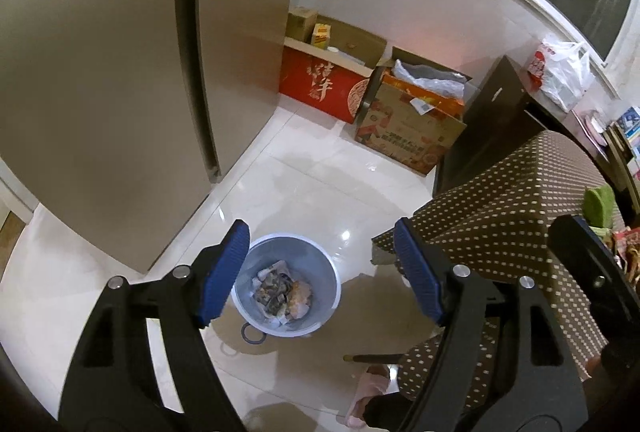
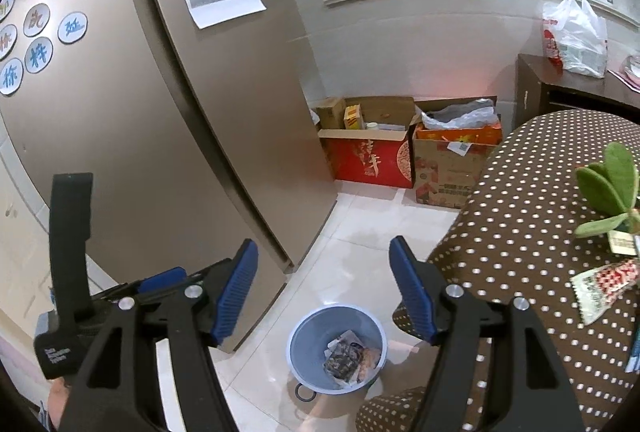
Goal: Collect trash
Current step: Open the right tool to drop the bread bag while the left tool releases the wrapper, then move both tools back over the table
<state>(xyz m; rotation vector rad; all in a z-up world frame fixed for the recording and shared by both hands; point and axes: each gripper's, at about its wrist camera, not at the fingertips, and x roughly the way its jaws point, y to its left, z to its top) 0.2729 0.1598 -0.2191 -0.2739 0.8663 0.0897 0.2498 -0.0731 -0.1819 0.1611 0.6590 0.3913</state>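
A light blue trash bin [image 1: 316,264] stands on the white tile floor, with crumpled wrappers [image 1: 280,290] inside. My left gripper [image 1: 320,272] is open and empty, held above the bin. In the right wrist view the bin [image 2: 316,328] sits lower centre, holding the same trash [image 2: 348,354]. My right gripper [image 2: 324,288] is open and empty above the floor, just beyond the bin. A red-and-white wrapper [image 2: 600,284] lies on the dotted tablecloth [image 2: 520,211] to its right.
A tall beige fridge [image 2: 180,111] stands left. Cardboard boxes [image 2: 452,167] and a red box [image 2: 372,159] line the far wall. A dark cabinet [image 2: 560,87] carries a white plastic bag [image 2: 576,35]. A green plant [image 2: 608,187] is on the table.
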